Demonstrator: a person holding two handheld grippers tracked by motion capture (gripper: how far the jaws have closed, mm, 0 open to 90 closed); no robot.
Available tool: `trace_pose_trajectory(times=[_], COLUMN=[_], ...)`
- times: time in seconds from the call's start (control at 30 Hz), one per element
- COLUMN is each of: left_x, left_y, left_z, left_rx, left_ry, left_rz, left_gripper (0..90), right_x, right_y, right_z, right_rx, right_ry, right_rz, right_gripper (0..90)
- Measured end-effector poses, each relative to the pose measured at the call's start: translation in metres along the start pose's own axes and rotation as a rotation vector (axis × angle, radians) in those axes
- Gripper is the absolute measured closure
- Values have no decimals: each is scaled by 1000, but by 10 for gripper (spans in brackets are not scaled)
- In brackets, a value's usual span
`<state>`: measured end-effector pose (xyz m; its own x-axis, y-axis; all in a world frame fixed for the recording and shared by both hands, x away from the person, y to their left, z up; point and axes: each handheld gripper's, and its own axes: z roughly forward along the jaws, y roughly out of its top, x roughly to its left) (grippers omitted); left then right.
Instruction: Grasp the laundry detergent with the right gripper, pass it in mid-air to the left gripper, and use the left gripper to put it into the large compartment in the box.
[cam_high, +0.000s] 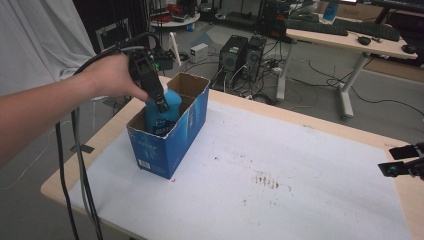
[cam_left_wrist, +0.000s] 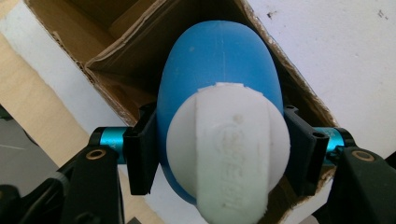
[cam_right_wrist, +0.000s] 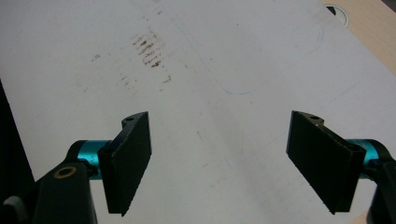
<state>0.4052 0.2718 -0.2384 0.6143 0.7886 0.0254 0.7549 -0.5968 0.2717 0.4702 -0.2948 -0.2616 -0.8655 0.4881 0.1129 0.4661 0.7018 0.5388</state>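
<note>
From my seat I see the right gripper (cam_high: 406, 165) at the table's near right edge, jaws spread wide with nothing between them — its own view shows just the white mat (cam_right_wrist: 224, 60) below, with brown smudges (cam_right_wrist: 149, 49) on it. Further in, on the left side of the table (cam_high: 320, 125), my left hand (cam_high: 107, 75) holds the left gripper (cam_left_wrist: 219, 149) pointing down into the open top of the blue box (cam_high: 170, 135). Its jaws are clamped on either side of the blue bottle (cam_left_wrist: 219, 70), just below its white cap (cam_left_wrist: 231, 149). The bottle stands upright inside the box — I think its base is on the bottom, but the cardboard walls hide that. Beyond the table, computer towers (cam_high: 242, 52) sit on the floor among cables.
</note>
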Motion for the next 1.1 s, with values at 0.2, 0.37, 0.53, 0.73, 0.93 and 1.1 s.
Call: trace_pose_trajectory(times=[0.2,0.37,0.53,0.73,0.93,1.1], left_x=[-1,-1,-1,-1,0,-2], left_y=[-1,-2,-4,-5,-7,-8], left_z=[9,15,20,26,30,34], left_rx=[2,8,12,14,18,22], left_ry=[1,2,-2,-3,-5,-7], left_rz=[15,20,17,18,18,21], left_gripper=[383,384,383,383,383,383], right_x=[-1,-1,-1,0,0,0], right_y=[-2,-2,-4,-5,-5,-6], right_z=[-1,-1,-2,-2,-3,-3], right_rx=[-4,0,-2,1,-1,4], right_ry=[-3,-2,-6,-5,-7,-11], right_rz=[0,2,4,6,3,8], right_gripper=[216,216,216,216,216,215])
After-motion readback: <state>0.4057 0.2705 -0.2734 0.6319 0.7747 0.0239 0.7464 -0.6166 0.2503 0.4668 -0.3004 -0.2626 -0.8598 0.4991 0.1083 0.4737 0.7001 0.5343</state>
